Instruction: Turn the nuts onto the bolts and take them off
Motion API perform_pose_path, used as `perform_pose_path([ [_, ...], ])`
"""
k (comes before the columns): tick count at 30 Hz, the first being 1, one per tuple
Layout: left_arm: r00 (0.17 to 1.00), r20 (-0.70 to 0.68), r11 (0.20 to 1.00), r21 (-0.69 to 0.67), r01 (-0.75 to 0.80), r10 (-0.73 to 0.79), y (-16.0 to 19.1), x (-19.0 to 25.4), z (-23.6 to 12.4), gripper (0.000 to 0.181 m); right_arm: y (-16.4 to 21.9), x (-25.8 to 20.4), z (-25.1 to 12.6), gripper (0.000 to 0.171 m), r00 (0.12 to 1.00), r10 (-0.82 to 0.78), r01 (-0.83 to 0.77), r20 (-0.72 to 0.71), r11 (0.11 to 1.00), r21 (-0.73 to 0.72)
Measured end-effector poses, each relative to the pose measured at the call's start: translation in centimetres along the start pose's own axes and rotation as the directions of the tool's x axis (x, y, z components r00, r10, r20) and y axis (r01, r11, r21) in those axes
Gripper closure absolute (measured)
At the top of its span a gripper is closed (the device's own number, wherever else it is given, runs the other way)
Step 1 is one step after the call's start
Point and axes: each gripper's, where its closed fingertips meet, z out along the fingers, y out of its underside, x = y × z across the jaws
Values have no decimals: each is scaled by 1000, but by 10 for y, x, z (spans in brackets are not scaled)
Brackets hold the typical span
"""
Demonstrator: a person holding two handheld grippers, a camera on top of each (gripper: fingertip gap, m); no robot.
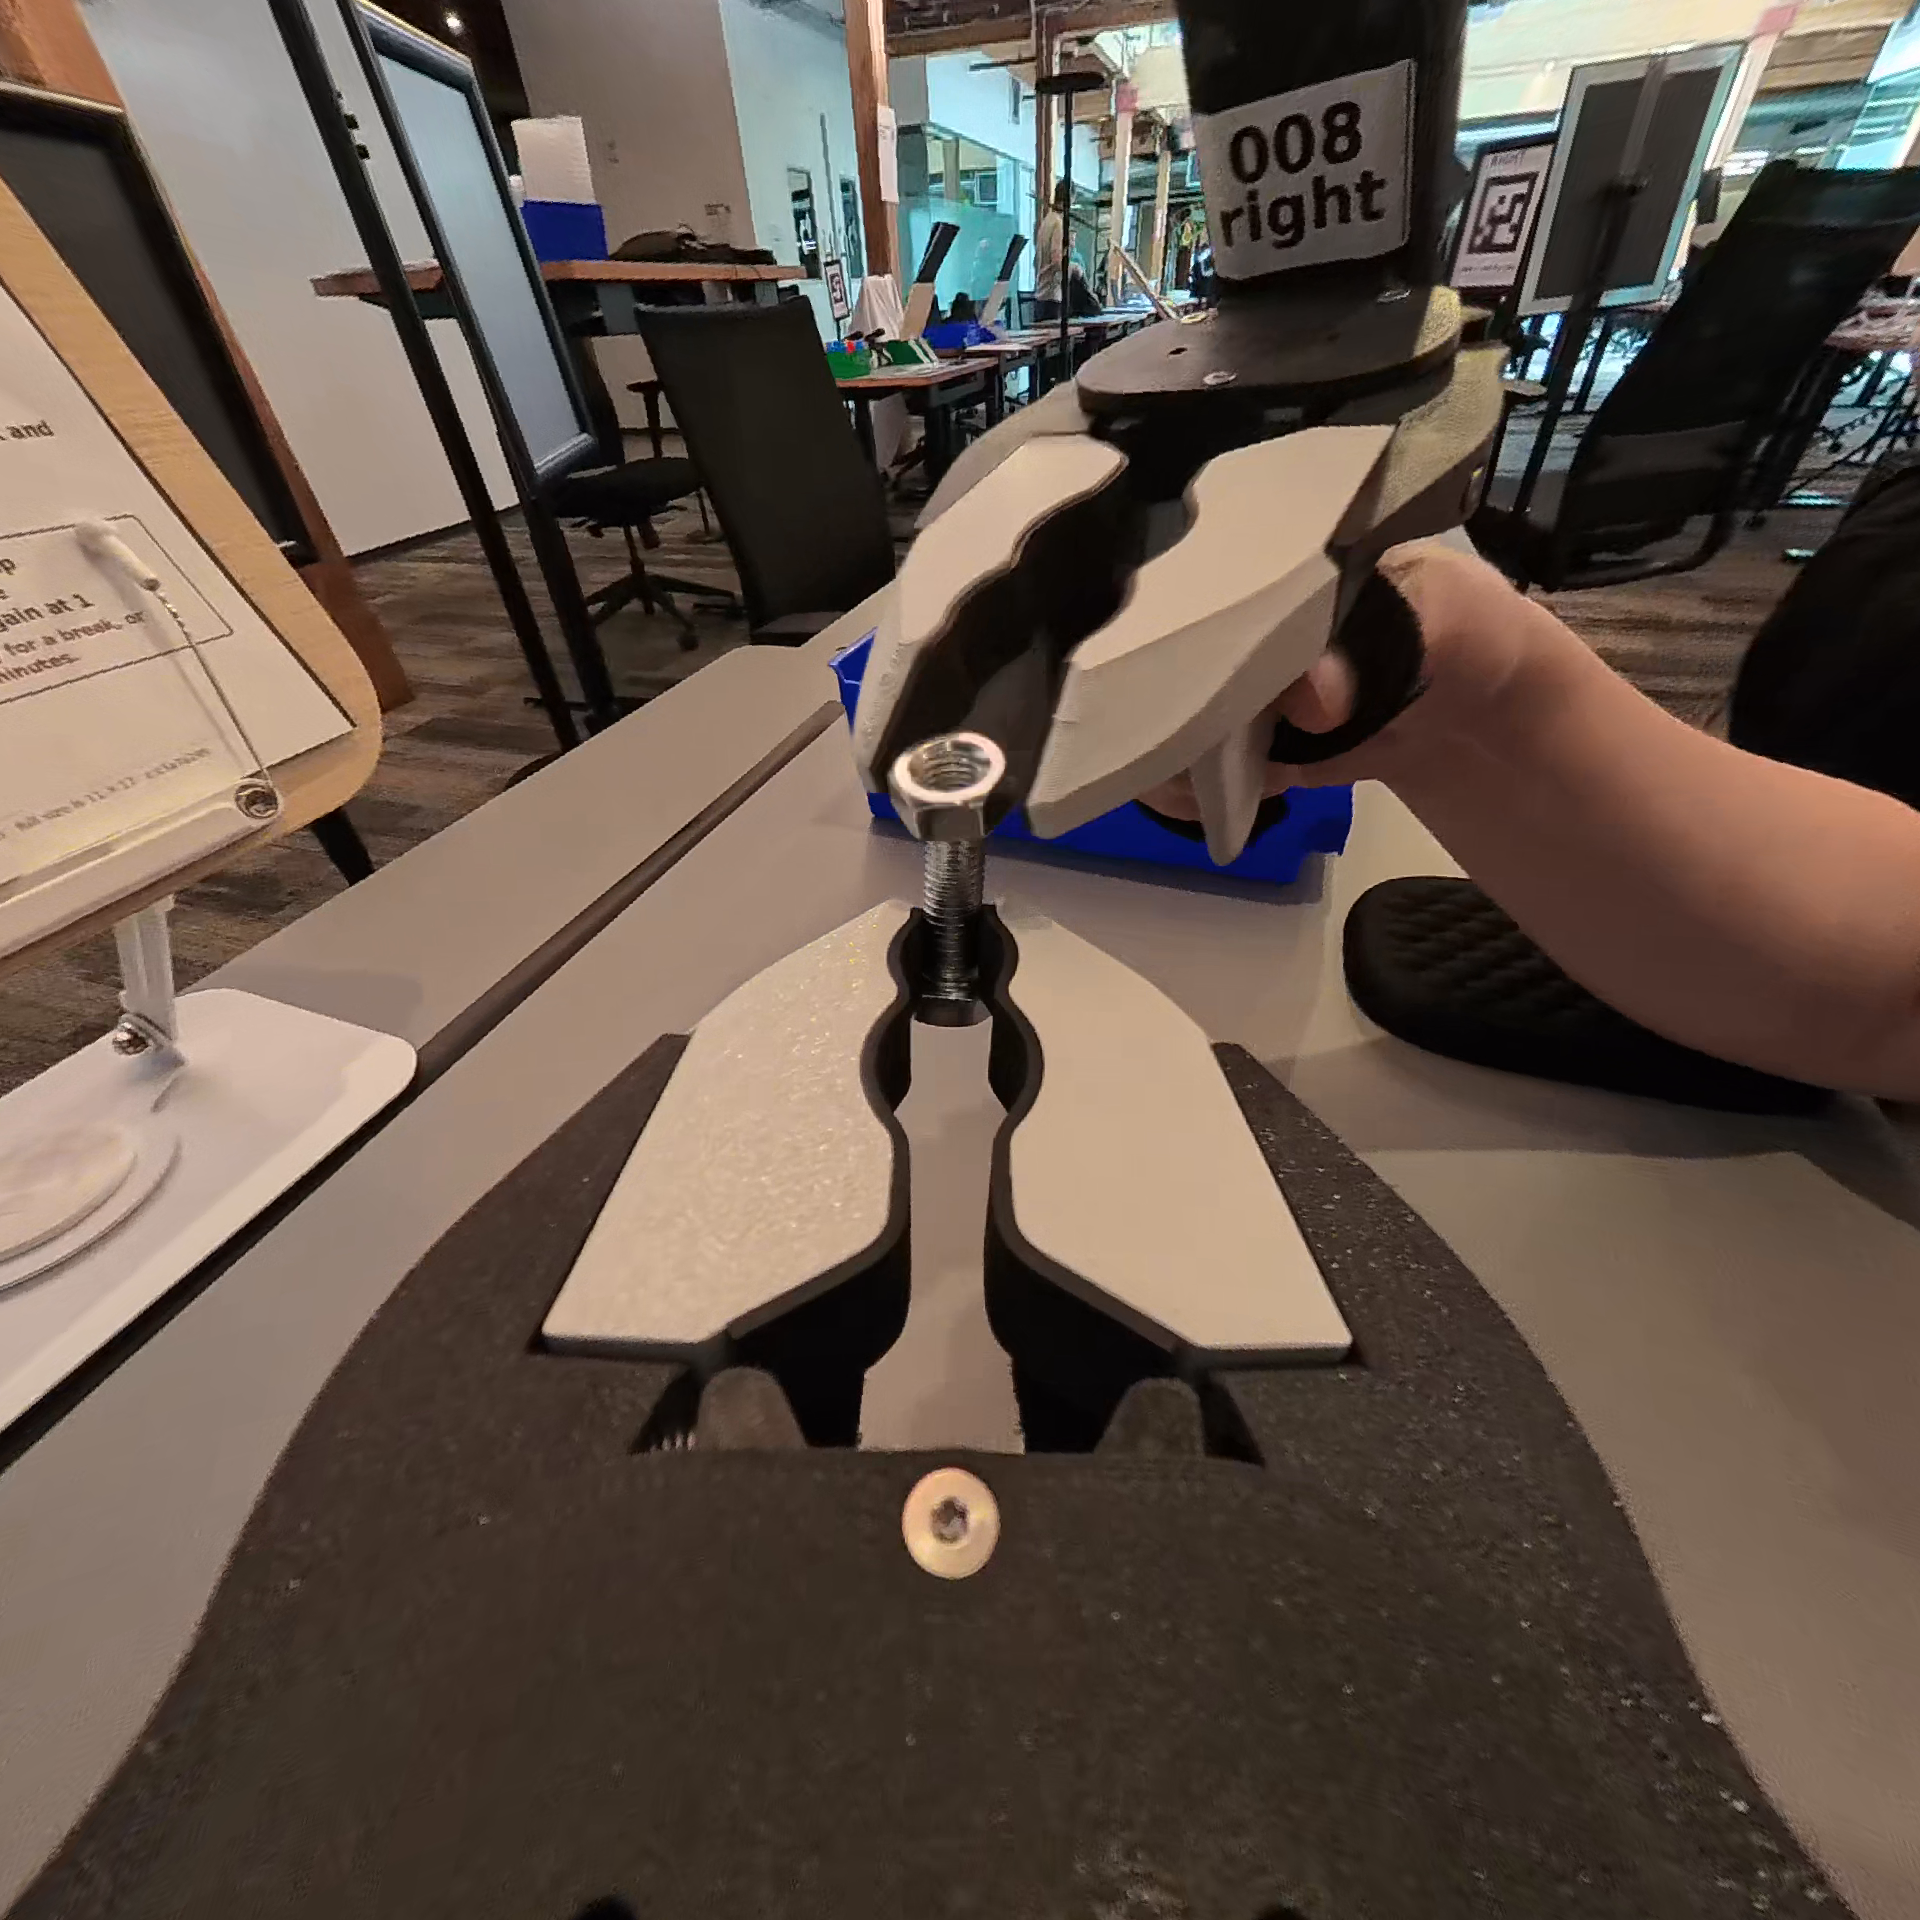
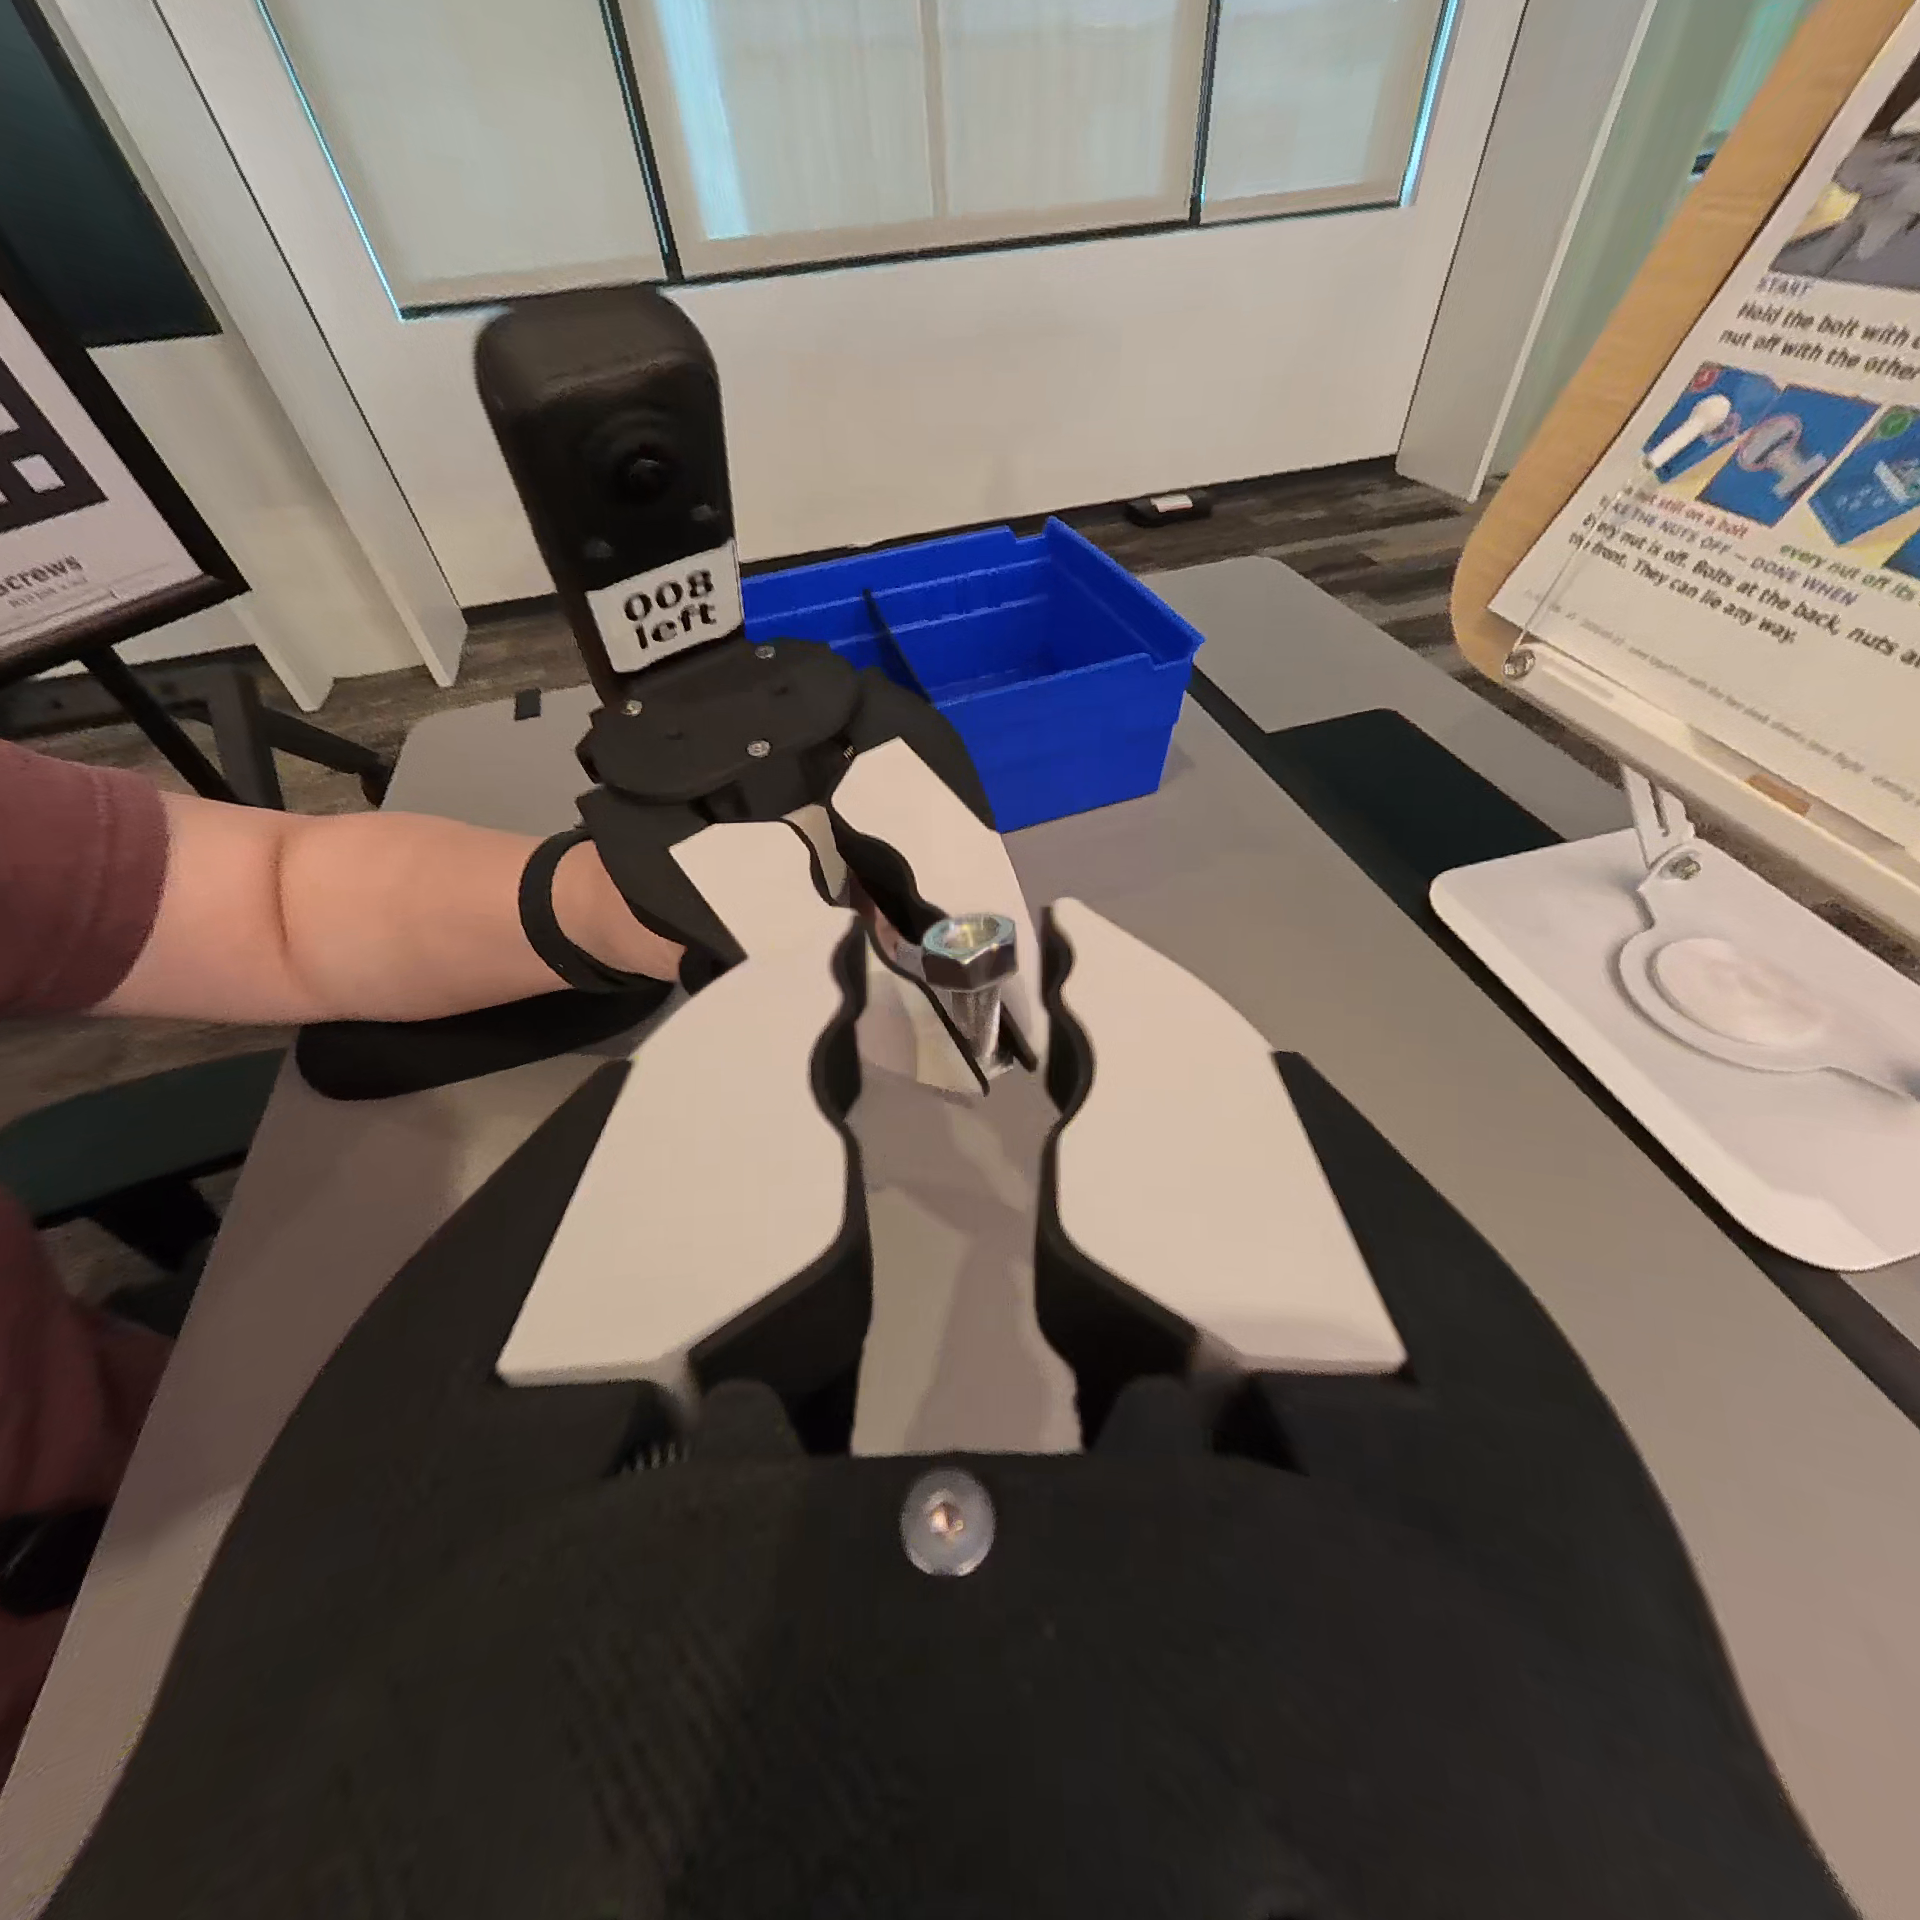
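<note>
A steel bolt [image 1: 951,914] stands upright with a hex nut [image 1: 951,777] at the top of its thread. My left gripper [image 1: 951,935] is shut on the bolt's lower end, just above the grey table [image 1: 1558,1299]. My right gripper [image 1: 961,802] comes down from above. Its fingers sit on either side of the nut with a gap on each side. In the right wrist view the nut [image 2: 966,943] sits between my open right gripper's tips [image 2: 951,935]. The left gripper [image 2: 992,1060] holds the bolt [image 2: 977,1023] from the left.
A blue divided bin [image 2: 1039,665] stands on the table behind the grippers, and shows in the left wrist view [image 1: 1143,847]. A black wrist pad [image 1: 1507,977] lies under one forearm. An instruction board on a white stand [image 2: 1662,1039] is at the table's side [image 1: 208,1122]. Left and right tips are no more than a few centimetres apart.
</note>
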Motion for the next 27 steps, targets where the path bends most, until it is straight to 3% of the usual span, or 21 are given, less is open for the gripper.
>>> perform_pose_path([
  [2, 1000, 2, 1000, 4, -2, 2, 0, 0, 0, 172, -6, -1, -2, 131, 1000, -14, 14, -3, 999, 37],
  [7, 1000, 8, 1000, 19, 13, -13, -3, -3, -3, 172, -13, -1, -7, 141, 998, -67, 67, -5, 994, 86],
  [14, 998, 14, 997, -39, 63, -62, 13, -12, 0, 172, -2, 11, -7, 141, 996, -79, 81, -43, 995, 54],
  [18, 999, 30, 997, -76, 20, -18, 18, -13, 1, 172, 10, 0, 0, 141, 981, -192, 191, -16, 980, -45],
  [23, 990, -143, 998, -63, -27, 17, 14, 20, 5, 172, 25, -23, 1, 141, 921, -384, 389, 68, 908, -152],
  [27, 973, -215, 992, -74, -105, 87, 16, 39, 6, 172, 27, -35, -6, 144, 926, -345, 367, 154, 917, -154],
])
